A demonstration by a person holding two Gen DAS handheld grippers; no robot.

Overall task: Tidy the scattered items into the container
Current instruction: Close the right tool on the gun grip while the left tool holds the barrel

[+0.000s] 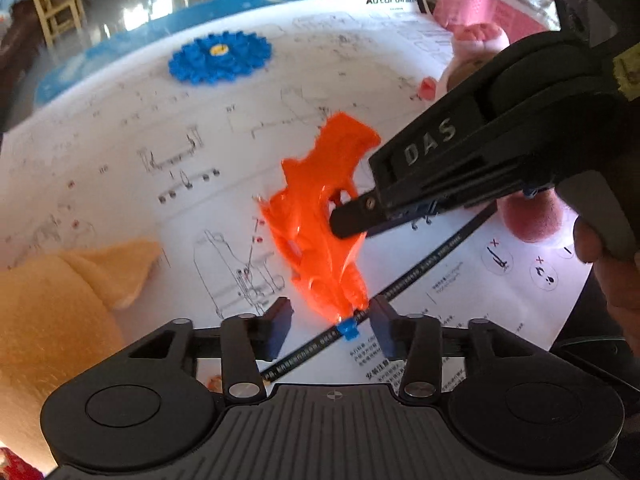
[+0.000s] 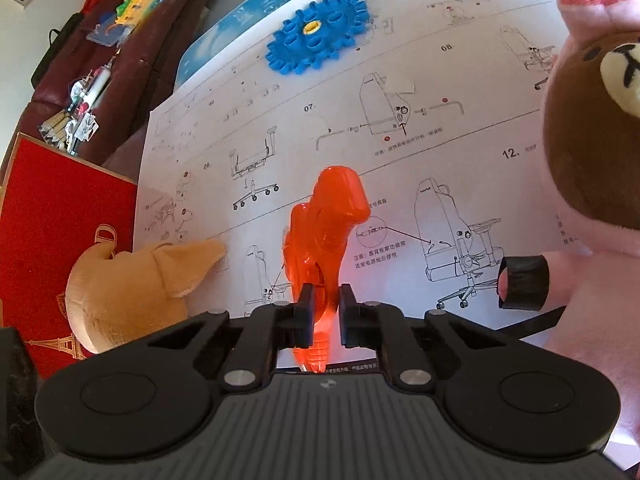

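Clamping one orange toy water pistol between its two fingers, the right gripper is holding it above the chair-assembly instruction sheet. The left gripper is hovering with its two fingers apart over one black cable (a blue clip sits on it), gripping nothing. Two plush toys are flanking the sheet: one tan plush to the left, one pink-and-brown bear plush to the right. Farther off, one blue gear is lying flat on the sheet. One red box is showing at the left edge.
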